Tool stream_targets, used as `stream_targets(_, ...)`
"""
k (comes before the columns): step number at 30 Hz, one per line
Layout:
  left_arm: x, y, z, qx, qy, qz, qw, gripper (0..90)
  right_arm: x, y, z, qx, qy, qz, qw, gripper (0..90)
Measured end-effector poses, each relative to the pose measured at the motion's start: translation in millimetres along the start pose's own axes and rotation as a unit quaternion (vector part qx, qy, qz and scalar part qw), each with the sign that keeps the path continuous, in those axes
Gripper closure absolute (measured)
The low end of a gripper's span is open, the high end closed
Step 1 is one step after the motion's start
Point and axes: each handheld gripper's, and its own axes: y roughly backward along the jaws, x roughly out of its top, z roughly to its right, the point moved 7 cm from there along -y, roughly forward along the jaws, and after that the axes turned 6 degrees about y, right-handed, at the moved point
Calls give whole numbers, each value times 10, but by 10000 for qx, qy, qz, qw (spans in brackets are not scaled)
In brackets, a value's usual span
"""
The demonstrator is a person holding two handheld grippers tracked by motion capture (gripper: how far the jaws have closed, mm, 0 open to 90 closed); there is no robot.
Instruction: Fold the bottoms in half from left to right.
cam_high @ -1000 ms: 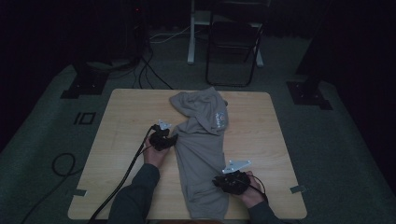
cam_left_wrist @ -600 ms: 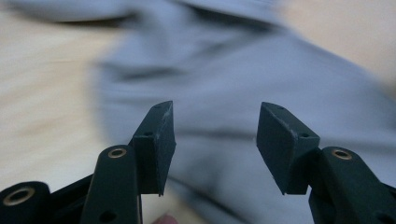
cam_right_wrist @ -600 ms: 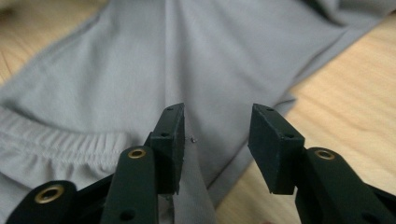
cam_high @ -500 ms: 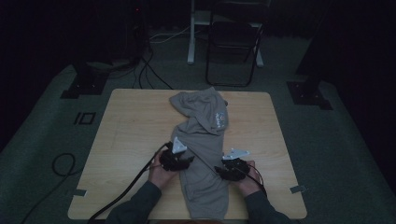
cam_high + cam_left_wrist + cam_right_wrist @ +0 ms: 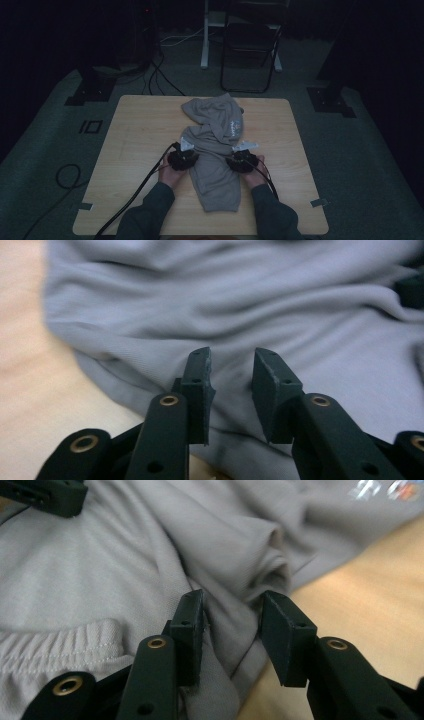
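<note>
1. Garment (image 5: pixel 215 150): grey, lying crumpled down the middle of the table (image 5: pixel 135 145), upper part bunched at the far side, lower part running toward the near edge.
2. Left gripper (image 5: pixel 186 148) at the garment's left edge; jaws narrowed, just been closing, with a ridge of cloth (image 5: pixel 230 375) between the pads and a gap showing. No firm pinch yet.
3. Right gripper (image 5: pixel 241 151) at the right edge, beside a rolled fold (image 5: pixel 272 565); jaws likewise partly shut, just been closing, cloth between them and not clearly clamped.
4. Best done by sinking both sets of pads low enough to catch the edge itself, not just a surface wrinkle.
5. Worth matching the two grips level across the garment, so any lift or fold comes up square.
6. Keep the right pads off the bare wood; scraping the table likely means a missed layer.
7. Close fully before pulling; otherwise likely to slip.
</note>
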Motion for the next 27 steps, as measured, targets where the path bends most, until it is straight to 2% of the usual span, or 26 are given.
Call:
stream_targets(3, 128, -116, -209, 269, 361, 109, 9989, 708, 153, -166, 143, -184, -33, 10, 9998, 603)
stream_targets(5, 171, -143, -306, 302, 691, 151, 9970, 707, 234, -254, 224, -196, -185, -23, 9996, 595)
stream_targets(7, 175, -117, -336, 334, 816, 129, 9960, 671, 291, -296, 268, -161, -240, -181, 9994, 572)
stream_targets(8, 168, -87, -322, 421, 744, 56, 9963, 631, 311, -287, 269, -203, -189, -274, 9992, 569)
stream_targets(9, 160, -49, -294, 445, 586, 38, 9973, 614, 328, -249, 255, -257, -120, -287, 9992, 569)
stream_targets(11, 156, 34, -220, 424, 276, 48, 9987, 597, 370, -123, 212, -237, -106, -60, 9996, 571)
stream_targets(12, 166, 78, -175, 371, 215, 115, 9990, 592, 387, -50, 191, -245, -140, 64, 9996, 575)
stream_targets(15, 184, 147, 23, -23, -29, 262, 9996, 597, 408, 114, 104, -81, -164, 356, 9992, 624)
stream_targets(17, 148, 119, 132, -211, -181, 222, 9994, 619, 404, 136, 14, 84, -36, 395, 9992, 652)
stream_targets(20, 38, 6, 159, -181, -231, -40, 9996, 655, 382, 64, -142, 436, 42, 321, 9985, 654)
stream_targets(23, 20, -34, 152, -89, -231, -17, 9997, 680, 337, -77, -253, 557, 182, 117, 9982, 570)
stream_targets(25, 25, -40, 128, -75, -242, -5, 9997, 699, 294, -162, -273, 559, 150, -63, 9983, 538)
stream_targets(26, 28, -44, 107, -49, -251, 16, 9997, 709, 280, -180, -266, 588, 113, -77, 9982, 570)
stream_targets(27, 34, -45, 83, -18, -220, 12, 9998, 721, 275, -163, -274, 717, -6, -61, 9974, 636)
